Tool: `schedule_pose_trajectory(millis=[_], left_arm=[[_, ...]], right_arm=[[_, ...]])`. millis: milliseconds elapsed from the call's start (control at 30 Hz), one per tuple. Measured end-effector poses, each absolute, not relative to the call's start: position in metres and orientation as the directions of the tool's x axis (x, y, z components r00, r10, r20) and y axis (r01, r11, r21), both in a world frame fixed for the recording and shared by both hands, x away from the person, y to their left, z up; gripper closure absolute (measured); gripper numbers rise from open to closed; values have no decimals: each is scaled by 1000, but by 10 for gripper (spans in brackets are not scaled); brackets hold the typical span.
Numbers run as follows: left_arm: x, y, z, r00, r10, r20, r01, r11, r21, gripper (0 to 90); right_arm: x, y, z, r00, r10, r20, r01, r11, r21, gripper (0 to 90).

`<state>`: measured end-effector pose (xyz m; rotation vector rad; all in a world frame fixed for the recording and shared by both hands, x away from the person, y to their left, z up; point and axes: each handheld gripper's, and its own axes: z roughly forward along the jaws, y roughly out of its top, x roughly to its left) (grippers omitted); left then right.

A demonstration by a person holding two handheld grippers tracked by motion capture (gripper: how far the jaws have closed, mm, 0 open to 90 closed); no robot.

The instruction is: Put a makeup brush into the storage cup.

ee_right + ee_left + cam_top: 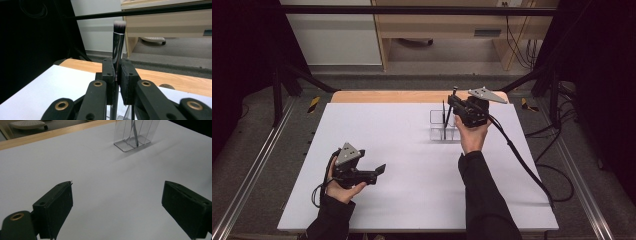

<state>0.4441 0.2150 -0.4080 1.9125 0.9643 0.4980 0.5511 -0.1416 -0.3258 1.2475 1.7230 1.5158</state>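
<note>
right gripper: clamped on upright makeup brush, bristles up, handle reaching down into the clear holder at the table's far side | left gripper: jaws wide, empty, well apart | risk: tilted brush may tip the light holder

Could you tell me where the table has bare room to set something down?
The white sheet is bare between the left gripper and the clear holder, and along its far left, up to the wooden edge. It is crowded at the holder, where the right gripper grips a brush.
</note>
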Motion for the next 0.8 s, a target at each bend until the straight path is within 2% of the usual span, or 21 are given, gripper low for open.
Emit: schedule_pose_trajectory(millis=[800], left_arm=[[444, 212, -409, 623, 782, -27, 418, -303, 856, 92]], right_arm=[[577, -140, -327, -369, 916, 159, 279, -53, 959, 839]])
